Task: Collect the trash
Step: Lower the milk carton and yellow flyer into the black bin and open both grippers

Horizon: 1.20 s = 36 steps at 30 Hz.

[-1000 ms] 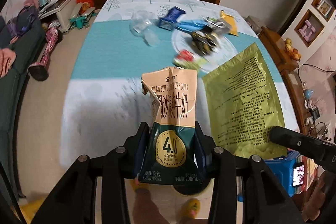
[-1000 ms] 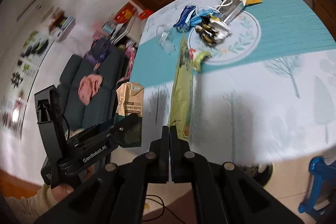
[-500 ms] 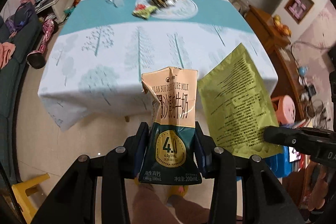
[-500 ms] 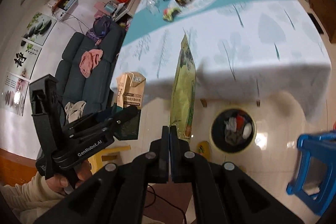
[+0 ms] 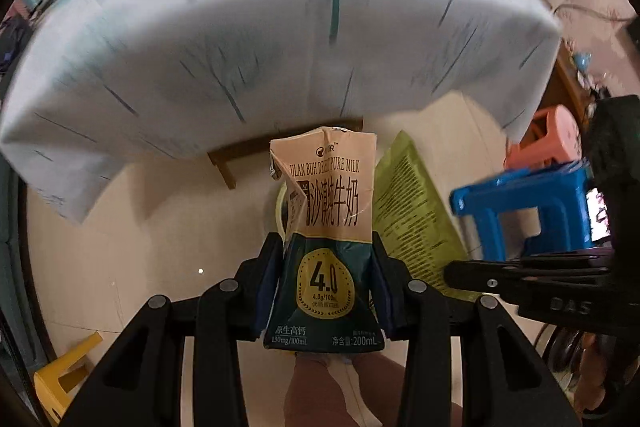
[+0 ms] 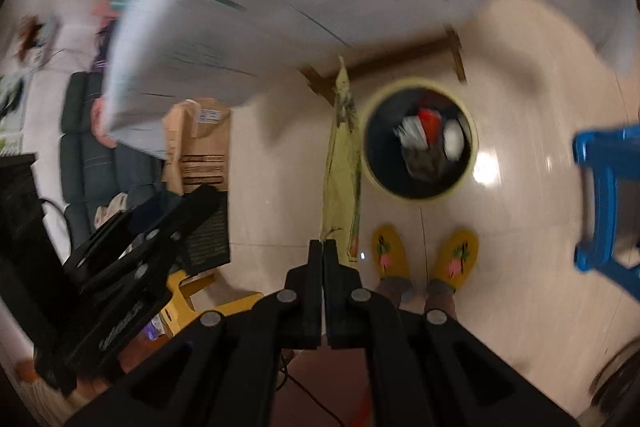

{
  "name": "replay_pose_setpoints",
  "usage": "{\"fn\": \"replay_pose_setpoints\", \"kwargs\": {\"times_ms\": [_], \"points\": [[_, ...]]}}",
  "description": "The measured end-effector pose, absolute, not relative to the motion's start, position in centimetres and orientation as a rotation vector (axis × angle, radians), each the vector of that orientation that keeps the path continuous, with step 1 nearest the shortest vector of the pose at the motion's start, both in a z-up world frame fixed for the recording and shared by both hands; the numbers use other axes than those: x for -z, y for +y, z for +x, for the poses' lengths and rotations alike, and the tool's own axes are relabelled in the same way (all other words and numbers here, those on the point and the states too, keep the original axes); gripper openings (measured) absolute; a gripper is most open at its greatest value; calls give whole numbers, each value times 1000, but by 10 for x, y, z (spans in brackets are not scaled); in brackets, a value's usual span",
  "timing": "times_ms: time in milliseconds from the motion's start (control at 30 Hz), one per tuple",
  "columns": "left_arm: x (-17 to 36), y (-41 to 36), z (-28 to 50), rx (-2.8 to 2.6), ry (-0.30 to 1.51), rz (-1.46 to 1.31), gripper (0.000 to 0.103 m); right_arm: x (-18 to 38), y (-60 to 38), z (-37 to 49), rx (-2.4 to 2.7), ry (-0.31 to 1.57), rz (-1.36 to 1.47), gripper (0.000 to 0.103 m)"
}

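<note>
Left wrist view: a crumpled milk carton [image 5: 326, 239] is clamped between the pads of the left gripper [image 5: 326, 287], as it was a second ago, while the tabletop trash once seen ahead has been replaced by the overhanging tablecloth [image 5: 240, 39] and bare floor. Right wrist view: a flat yellow-green pouch [image 6: 342, 163] is pinched edge-on in the fully closed right gripper [image 6: 322, 259], just beside a round trash bin [image 6: 420, 139] already holding scraps, which was not seen a second ago; yellow slippers [image 6: 424, 255] are seen below it and a blue stool [image 6: 604, 203] at the right.
</note>
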<state>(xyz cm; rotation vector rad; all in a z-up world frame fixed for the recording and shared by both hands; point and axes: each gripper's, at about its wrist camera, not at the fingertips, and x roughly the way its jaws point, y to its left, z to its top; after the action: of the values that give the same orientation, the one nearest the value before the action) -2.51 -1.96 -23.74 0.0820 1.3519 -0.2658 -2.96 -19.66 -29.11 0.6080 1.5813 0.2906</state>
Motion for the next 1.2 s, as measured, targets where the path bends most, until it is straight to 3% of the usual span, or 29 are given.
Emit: {"fn": "replay_pose_setpoints", "kwargs": {"times_ms": [400, 733, 833, 900, 1000, 1200], "points": [[386, -31, 2, 308, 1441, 116, 40, 472, -200, -16, -57, 1786, 673, 1], [464, -49, 21, 343, 1462, 149, 41, 539, -207, -3, 27, 1834, 612, 1], [474, -55, 20, 345, 1465, 162, 41, 549, -208, -4, 49, 1838, 605, 17], [479, -57, 21, 343, 1466, 163, 42, 551, -209, -4, 59, 1828, 584, 44], [485, -58, 22, 337, 1475, 161, 56, 551, -209, -4, 48, 1800, 565, 48], [481, -54, 29, 306, 1424, 151, 72, 543, -211, -8, 28, 1746, 560, 48]]}}
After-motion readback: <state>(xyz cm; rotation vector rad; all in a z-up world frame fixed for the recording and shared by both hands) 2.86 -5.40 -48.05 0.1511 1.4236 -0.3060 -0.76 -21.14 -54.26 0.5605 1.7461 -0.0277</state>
